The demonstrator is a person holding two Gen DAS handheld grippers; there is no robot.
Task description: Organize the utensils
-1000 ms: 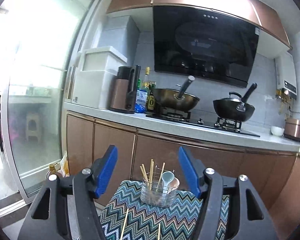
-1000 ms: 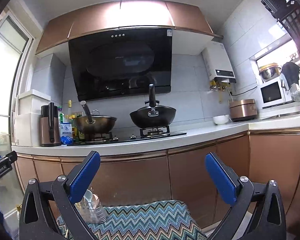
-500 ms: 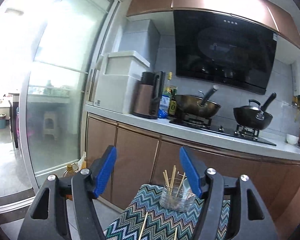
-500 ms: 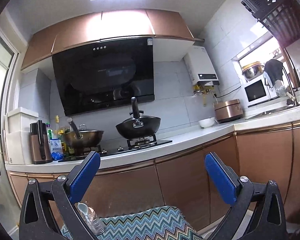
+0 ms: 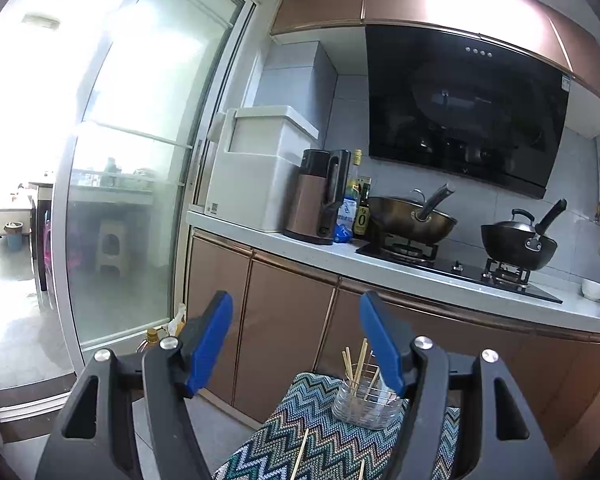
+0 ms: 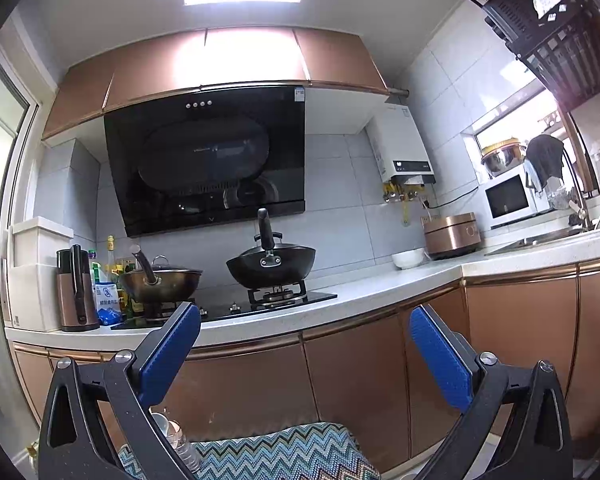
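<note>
A clear glass holder (image 5: 364, 404) with several wooden chopsticks and a white spoon stands at the far end of a zigzag-patterned cloth (image 5: 320, 440). Two loose chopsticks (image 5: 300, 458) lie on the cloth nearer to me. My left gripper (image 5: 296, 340) hovers above and short of the holder, open, with nothing between its blue pads (image 5: 214, 344). The holder's right side is hidden behind the right finger. My right gripper (image 6: 306, 356) is open and empty, raised over the same cloth (image 6: 276, 456). There the holder (image 6: 180, 446) peeks out behind the left finger.
Behind the cloth runs a row of copper cabinet doors (image 5: 284, 320) under a white counter (image 6: 340, 300) with two woks (image 6: 270, 266), a kettle (image 5: 320, 200) and bottles. A sliding glass door (image 5: 120, 200) is at the left, a sink and microwave (image 6: 508, 200) at the right.
Both grippers have risen a little and stayed open. The left view has swung left toward the glass door, so the holder now sits further right. In the right view the cloth has sunk lower.
</note>
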